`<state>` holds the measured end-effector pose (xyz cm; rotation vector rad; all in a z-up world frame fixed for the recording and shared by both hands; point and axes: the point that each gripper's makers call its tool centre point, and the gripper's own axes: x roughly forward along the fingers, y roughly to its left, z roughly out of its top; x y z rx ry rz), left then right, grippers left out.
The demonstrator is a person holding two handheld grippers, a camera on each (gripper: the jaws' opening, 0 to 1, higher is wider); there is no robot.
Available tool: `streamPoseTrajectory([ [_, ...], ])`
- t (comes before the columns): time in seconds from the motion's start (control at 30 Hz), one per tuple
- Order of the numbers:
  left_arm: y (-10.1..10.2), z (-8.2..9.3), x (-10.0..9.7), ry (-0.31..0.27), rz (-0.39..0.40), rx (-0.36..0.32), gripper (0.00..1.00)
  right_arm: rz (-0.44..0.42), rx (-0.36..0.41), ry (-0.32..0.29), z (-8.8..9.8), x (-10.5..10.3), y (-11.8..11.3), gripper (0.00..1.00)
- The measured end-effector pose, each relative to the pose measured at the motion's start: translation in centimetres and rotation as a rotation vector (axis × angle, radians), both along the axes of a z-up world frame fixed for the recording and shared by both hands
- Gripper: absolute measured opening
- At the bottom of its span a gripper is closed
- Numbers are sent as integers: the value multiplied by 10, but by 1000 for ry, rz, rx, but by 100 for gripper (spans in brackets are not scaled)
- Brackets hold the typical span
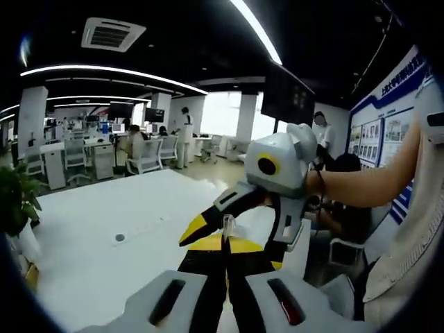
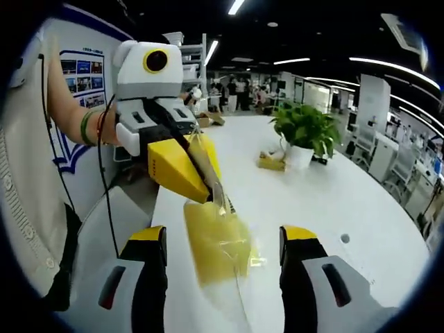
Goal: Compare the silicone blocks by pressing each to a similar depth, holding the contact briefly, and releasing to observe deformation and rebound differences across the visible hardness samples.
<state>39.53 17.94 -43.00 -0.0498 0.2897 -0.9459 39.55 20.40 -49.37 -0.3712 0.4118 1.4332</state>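
A yellow translucent block (image 2: 214, 243), blurred and wrapped in what looks like clear film, hangs above the white table (image 2: 333, 201). My left gripper (image 2: 211, 193) comes in from the upper left, its yellow jaws shut on the film's top edge. My right gripper (image 2: 223, 239) stands wide open, one jaw on each side of the block and neither touching it. In the left gripper view, my left gripper (image 1: 227, 236) is pinched on a thin clear edge (image 1: 227, 222). The right gripper's fingers (image 1: 198, 227) spread to either side of it.
A potted plant (image 2: 303, 132) and a small yellowish item (image 2: 272, 161) stand further along the table. Another plant (image 1: 15, 198) sits at the table's (image 1: 104, 229) left edge. A person's forearm (image 1: 361, 184) holds the right gripper. Office desks, chairs and people fill the background.
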Motion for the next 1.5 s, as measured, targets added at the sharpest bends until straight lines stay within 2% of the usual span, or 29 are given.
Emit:
streamPoseTrajectory([
  [0.37, -8, 8, 2, -14, -37, -5, 0, 27, -28, 9, -9, 5, 2, 55],
  [0.43, -9, 10, 2, -21, -43, -7, 0, 33, -29, 12, -9, 4, 1, 52],
  [0.6, -13, 14, 0, -29, -57, -6, 0, 52, -29, -3, -8, 0, 1, 33],
  [0.63, -14, 15, -1, -27, -61, -6, 0, 46, -24, -15, -7, 1, 1, 33],
  [0.77, -15, 15, -3, -29, -66, -1, 0, 51, -31, 4, -7, -3, 0, 29],
  [0.93, -16, 13, -6, -23, -66, 3, 0, 34, -68, 24, -10, -8, -3, 24],
  [1.1, -16, 13, -9, -17, -70, -2, 0, 55, -97, 56, -11, -14, -5, 18],
  [1.3, -17, 14, -12, -18, -69, -9, 0, 64, -105, 10, -9, -16, -5, 13],
  [1.5, -18, 14, -13, -19, -72, -2, 0, 85, -110, 9, -10, -19, -6, 12],
])
